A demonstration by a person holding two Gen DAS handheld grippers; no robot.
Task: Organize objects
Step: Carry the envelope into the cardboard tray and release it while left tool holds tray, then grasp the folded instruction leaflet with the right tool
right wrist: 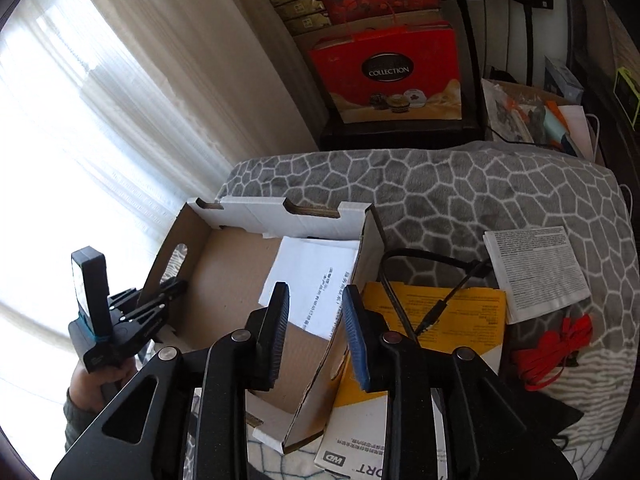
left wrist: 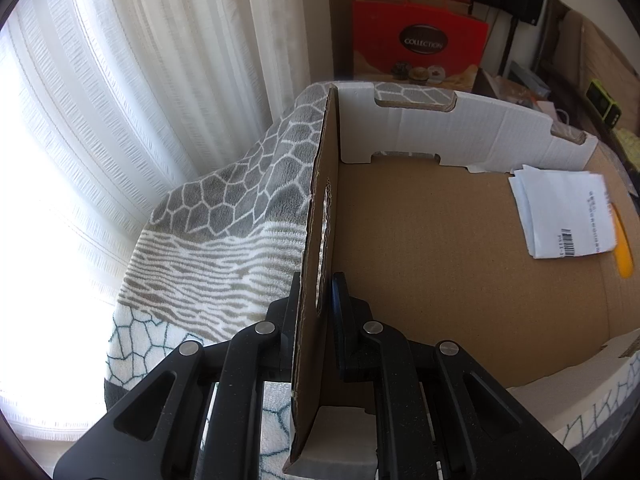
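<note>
An open cardboard box [right wrist: 224, 276] lies on a grey patterned blanket [right wrist: 480, 192]. A folded white paper [right wrist: 316, 276] lies inside it; it also shows in the left wrist view [left wrist: 564, 212]. My left gripper [left wrist: 316, 284] is shut on the box's left wall [left wrist: 320, 216], near its handle slot; it also shows in the right wrist view [right wrist: 160, 300]. My right gripper [right wrist: 316, 300] is open and empty, above the box's right wall [right wrist: 348, 320]. Right of the box lie a yellow WD booklet [right wrist: 452, 320], a black cable [right wrist: 424, 280], a printed leaflet [right wrist: 536, 272] and a red ribbon [right wrist: 556, 348].
White curtains [right wrist: 100, 120] hang at the left by a bright window. A red COLLECTION gift box [right wrist: 388, 72] and stacked boxes stand behind the blanket. A cluttered dark table [right wrist: 532, 116] is at the back right.
</note>
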